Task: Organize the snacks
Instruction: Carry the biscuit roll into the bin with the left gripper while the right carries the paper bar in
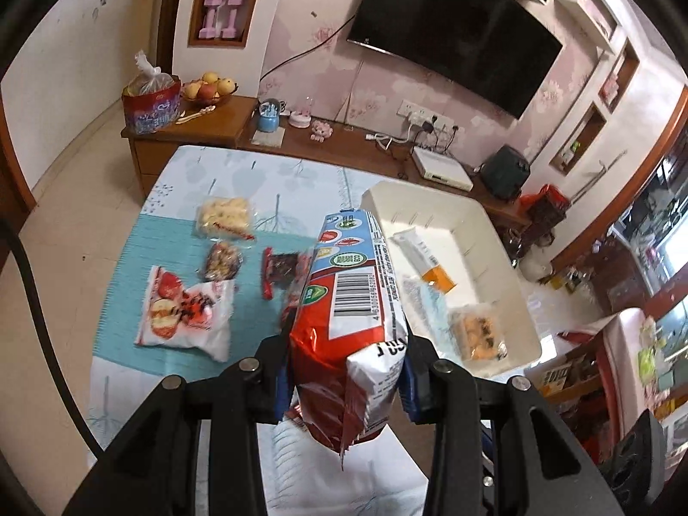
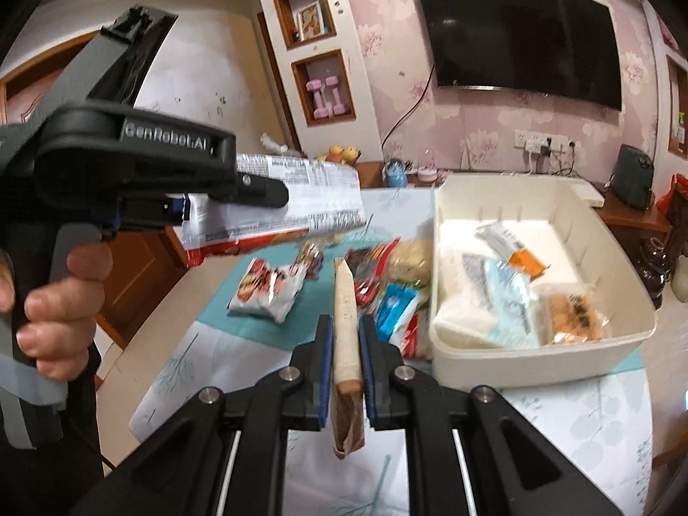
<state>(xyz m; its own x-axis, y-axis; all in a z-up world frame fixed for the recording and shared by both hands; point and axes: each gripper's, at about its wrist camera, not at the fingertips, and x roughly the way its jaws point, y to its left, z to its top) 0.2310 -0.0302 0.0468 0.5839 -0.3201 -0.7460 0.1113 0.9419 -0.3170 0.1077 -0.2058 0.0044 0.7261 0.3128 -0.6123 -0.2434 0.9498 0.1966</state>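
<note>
Both grippers carry snacks toward the cream plastic bin (image 2: pixel 542 370) — the left gripper (image 1: pixel 344 382) clenching a red-and-white crinkly snack bag (image 1: pixel 348 301), the right gripper (image 2: pixel 346 370) a slim beige-and-brown wrapped bar (image 2: pixel 346 335) — each next needing release inside it.

The left wrist camera sits just behind its own fingers (image 1: pixel 413 370) and looks steeply down across the table (image 1: pixel 129 232) toward the wall with the television (image 1: pixel 451 34). The right wrist camera looks the same general way from farther right, a little less steeply. Both views take in the white bin (image 1: pixel 507 232) (image 2: pixel 443 232), the loose snacks on the cloth, the television (image 2: pixel 516 30) and the sideboard. The right view also catches the left gripper (image 2: pixel 275 193) close at its left edge.
</note>
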